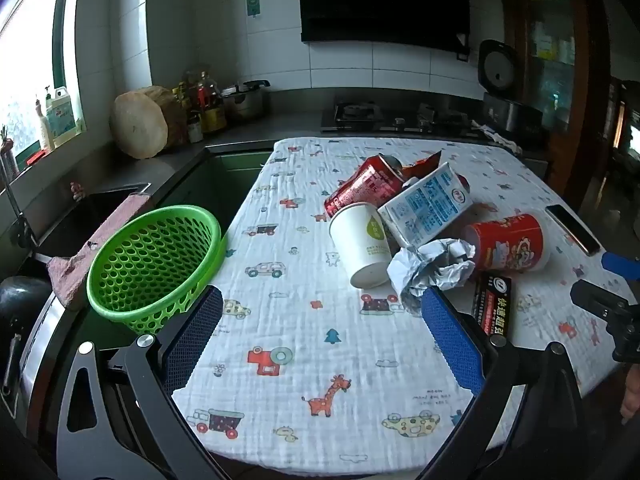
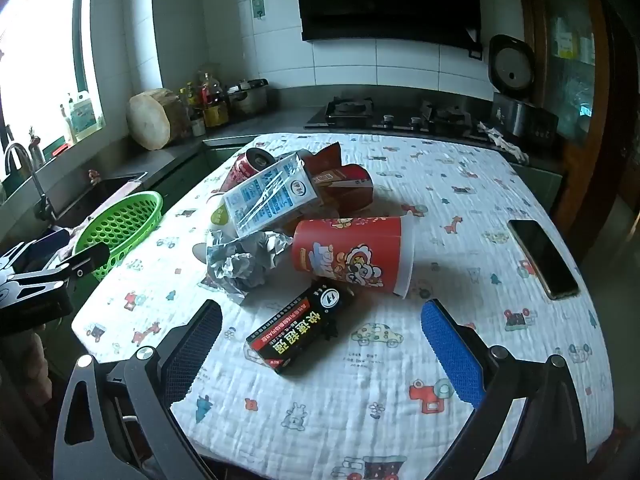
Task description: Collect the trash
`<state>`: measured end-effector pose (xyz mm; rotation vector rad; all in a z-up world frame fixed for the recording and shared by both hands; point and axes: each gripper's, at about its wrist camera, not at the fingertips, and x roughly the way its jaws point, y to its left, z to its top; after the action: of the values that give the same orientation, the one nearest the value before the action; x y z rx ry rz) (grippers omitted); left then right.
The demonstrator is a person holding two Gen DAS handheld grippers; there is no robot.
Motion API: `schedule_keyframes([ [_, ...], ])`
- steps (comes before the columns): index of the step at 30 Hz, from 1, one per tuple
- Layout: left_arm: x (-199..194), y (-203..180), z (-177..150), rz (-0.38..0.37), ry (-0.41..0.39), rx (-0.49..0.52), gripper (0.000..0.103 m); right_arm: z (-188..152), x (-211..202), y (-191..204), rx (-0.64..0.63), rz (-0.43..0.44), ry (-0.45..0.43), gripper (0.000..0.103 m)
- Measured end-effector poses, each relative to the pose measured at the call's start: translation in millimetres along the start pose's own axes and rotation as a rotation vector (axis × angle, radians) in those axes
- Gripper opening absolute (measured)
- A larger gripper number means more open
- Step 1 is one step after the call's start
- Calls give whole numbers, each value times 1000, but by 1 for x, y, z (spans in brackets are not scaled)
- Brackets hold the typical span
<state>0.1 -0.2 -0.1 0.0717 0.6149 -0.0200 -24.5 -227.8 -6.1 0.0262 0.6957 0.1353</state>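
Note:
A pile of trash lies on the patterned tablecloth [image 1: 304, 320]: a red can [image 1: 360, 190], a white paper cup [image 1: 362, 248] on its side, a milk carton [image 1: 426, 204], crumpled paper [image 1: 430, 270], a red noodle cup [image 1: 506, 242] and a black box [image 1: 492, 306]. A green basket [image 1: 154, 260] stands at the table's left edge. My left gripper [image 1: 320, 344] is open and empty, short of the pile. My right gripper [image 2: 320, 344] is open and empty, with the black box [image 2: 302, 328] between its fingers' line and the noodle cup [image 2: 352, 258] and crumpled paper [image 2: 240, 260] beyond.
A phone [image 2: 542, 258] lies near the table's right edge. Behind the table are a counter with a sink [image 1: 92, 216], a wooden block [image 1: 140, 124], bottles, a pot and a gas stove [image 1: 396, 118]. A pink cloth [image 1: 80, 264] lies by the basket.

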Motion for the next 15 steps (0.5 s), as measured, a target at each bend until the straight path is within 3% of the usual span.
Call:
schedule_keyframes([
  [15, 3, 1, -1, -9, 6, -21, 98, 1, 1, 0, 7, 6, 1, 97],
])
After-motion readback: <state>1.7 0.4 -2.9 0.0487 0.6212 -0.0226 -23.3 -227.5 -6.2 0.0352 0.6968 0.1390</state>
